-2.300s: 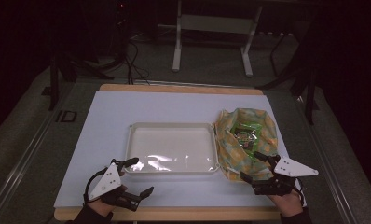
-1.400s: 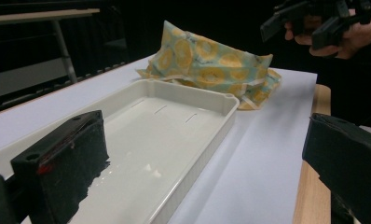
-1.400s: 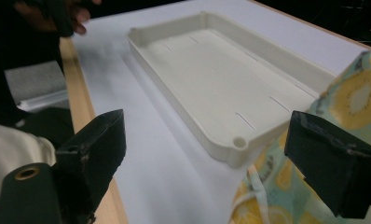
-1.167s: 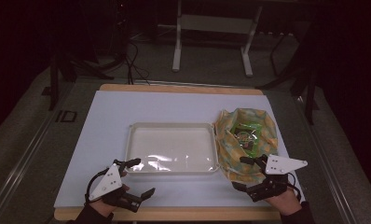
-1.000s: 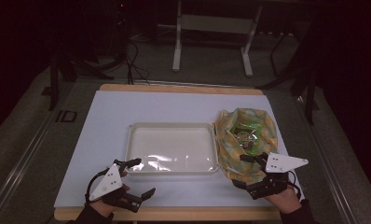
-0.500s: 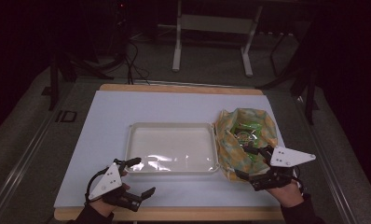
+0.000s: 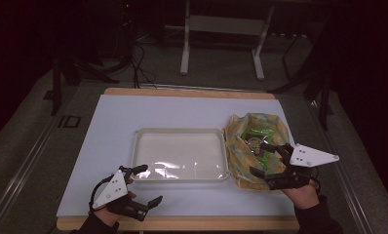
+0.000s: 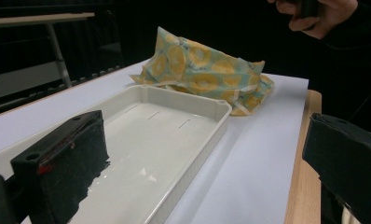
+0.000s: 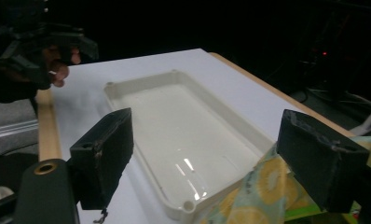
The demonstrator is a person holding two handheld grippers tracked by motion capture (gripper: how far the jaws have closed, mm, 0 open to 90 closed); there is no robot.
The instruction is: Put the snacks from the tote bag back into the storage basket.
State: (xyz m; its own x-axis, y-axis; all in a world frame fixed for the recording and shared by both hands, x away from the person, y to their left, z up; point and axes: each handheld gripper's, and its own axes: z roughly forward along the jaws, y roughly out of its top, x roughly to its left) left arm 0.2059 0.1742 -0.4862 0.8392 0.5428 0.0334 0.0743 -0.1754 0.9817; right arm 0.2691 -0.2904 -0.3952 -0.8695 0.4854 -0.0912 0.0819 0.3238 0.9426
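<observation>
Tray [image 7: 180, 155], white, mid-worktop [image 7: 114, 122], touching lemon-print cloth bundle [image 7: 253, 146] at right. Right gripper [image 7: 267, 160] over bundle, fingers wide apart, holding nothing. Left gripper [image 7: 145, 184] near front edge, fingers likewise spread, empty.

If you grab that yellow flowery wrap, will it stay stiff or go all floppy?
Probably floppy: the patterned wrap lies crumpled in soft folds beside the white tray. It likely sags and shifts shape when lifted. Something green sits inside, so the contents might slide out.
</observation>
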